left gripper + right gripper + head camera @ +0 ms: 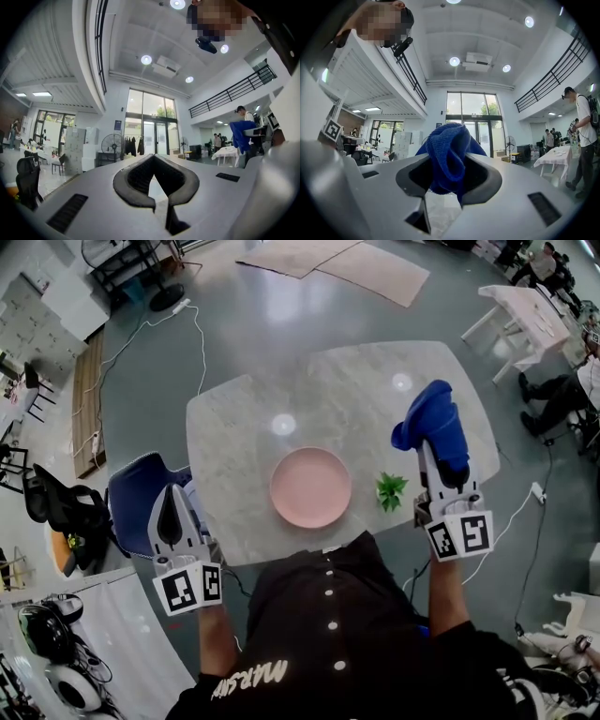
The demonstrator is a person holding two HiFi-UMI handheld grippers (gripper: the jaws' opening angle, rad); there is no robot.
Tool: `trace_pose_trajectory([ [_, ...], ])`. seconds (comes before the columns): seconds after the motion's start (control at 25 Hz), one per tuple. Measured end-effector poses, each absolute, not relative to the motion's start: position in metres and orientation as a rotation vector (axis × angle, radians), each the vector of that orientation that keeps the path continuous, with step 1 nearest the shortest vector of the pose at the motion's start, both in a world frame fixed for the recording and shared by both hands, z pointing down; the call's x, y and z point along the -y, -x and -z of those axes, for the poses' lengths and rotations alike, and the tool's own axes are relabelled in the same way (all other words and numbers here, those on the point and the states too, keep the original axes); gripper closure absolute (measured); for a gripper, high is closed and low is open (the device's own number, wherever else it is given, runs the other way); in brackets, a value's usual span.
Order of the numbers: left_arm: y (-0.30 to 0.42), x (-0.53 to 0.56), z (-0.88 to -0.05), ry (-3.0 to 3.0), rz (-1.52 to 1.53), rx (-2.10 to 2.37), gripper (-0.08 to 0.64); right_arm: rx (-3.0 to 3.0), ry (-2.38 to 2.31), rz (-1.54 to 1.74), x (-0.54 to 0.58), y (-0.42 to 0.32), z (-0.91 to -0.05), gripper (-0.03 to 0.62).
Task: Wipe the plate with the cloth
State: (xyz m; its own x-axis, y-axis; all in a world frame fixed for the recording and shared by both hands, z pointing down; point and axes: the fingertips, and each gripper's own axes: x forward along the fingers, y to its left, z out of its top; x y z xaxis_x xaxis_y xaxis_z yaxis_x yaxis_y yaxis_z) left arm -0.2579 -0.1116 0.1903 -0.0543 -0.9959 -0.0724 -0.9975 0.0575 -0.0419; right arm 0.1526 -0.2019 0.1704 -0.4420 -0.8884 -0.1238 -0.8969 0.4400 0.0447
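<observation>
A pale marble table (234, 418) carries a pink plate (310, 487) near its front edge, in front of the person. The left tongs (174, 507) are held off the table's left corner, pressed together. The right tongs (443, 465) hover over the table's right side, pinching a bunched blue cloth (433, 418), apart from the plate. Between plate and right tongs sits what looks like a small green plant (390, 489).

shirt (300, 634): black, short sleeves | buttons (332, 624): 4, white | lettering (248, 678): white
</observation>
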Motion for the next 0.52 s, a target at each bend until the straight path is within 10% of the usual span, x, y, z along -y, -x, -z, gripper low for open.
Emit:
trace_pose_trajectory([
  [0.52, 0.259, 0.1086, -0.1952, 2.119, -0.032, -2.225, 0.543, -2.615, 1.601, -0.152, 0.1993, -0.1435, -0.1739, 0.442],
])
